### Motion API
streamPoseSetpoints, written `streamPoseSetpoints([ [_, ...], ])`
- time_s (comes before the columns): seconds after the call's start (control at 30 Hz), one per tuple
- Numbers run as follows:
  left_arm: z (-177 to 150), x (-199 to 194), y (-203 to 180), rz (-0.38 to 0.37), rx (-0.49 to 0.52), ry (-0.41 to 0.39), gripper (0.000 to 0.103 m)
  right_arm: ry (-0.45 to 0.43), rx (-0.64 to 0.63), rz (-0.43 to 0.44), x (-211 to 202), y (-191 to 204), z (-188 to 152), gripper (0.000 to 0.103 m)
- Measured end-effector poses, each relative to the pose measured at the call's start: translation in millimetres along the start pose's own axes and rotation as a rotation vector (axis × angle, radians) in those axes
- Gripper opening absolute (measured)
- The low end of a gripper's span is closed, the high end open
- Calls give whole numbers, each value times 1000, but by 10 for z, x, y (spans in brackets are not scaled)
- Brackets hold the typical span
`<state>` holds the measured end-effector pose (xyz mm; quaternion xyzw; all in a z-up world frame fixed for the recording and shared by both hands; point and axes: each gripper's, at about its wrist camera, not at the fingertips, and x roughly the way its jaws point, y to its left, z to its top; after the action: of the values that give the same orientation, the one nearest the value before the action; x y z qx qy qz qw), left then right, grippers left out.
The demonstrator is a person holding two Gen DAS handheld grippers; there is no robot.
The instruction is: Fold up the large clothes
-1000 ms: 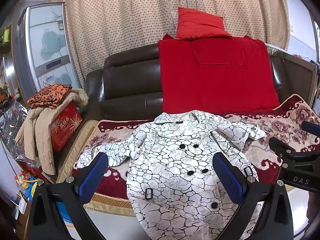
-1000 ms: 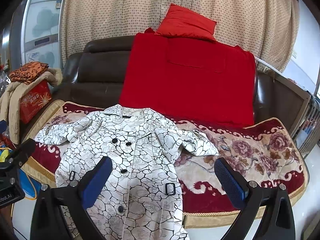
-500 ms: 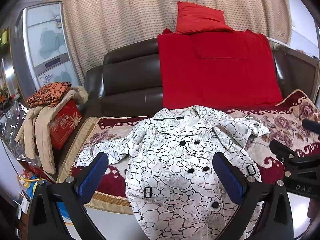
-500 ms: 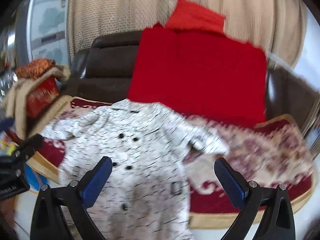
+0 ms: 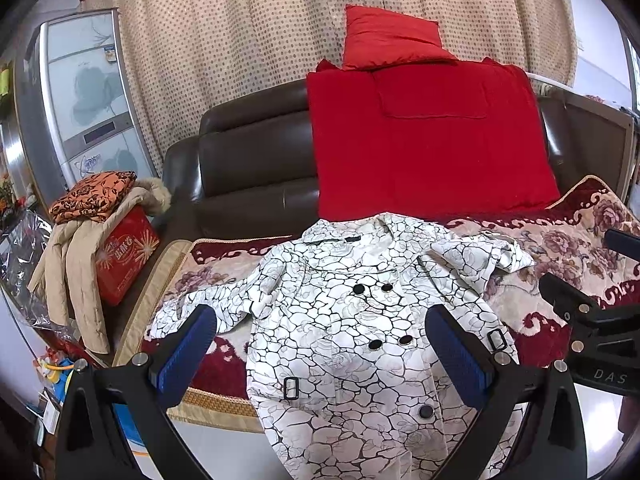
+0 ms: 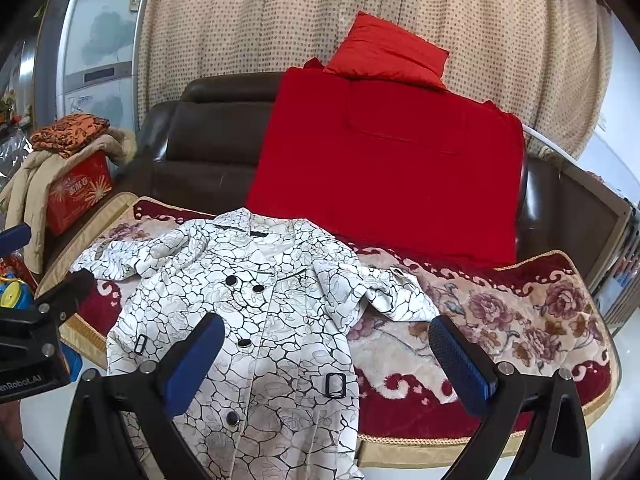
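A white coat with a black crackle pattern and black buttons lies face up on the sofa seat, collar toward the backrest, hem hanging over the front edge; it also shows in the right wrist view. Its left sleeve spreads out sideways and its right sleeve is bunched. My left gripper is open and empty, hovering in front of the coat. My right gripper is open and empty, to the right of the left one.
A brown leather sofa has a floral red seat cover, a red blanket and a red pillow on its backrest. A red box with a beige coat and orange cloth stands at the left. A fridge stands behind.
Both grippers have shifted slightly; the views tilted down a little and the right view swung rightward. The coat has not moved. Both grippers stay open.
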<state>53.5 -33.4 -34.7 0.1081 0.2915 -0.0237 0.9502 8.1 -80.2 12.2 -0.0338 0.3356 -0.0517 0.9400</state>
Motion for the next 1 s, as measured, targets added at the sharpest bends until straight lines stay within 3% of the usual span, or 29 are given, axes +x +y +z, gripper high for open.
streamPoseSetpoints([
  [1.0,-63,147,87,0,-24,32,103,27,-14,-4,95,66,9,103],
])
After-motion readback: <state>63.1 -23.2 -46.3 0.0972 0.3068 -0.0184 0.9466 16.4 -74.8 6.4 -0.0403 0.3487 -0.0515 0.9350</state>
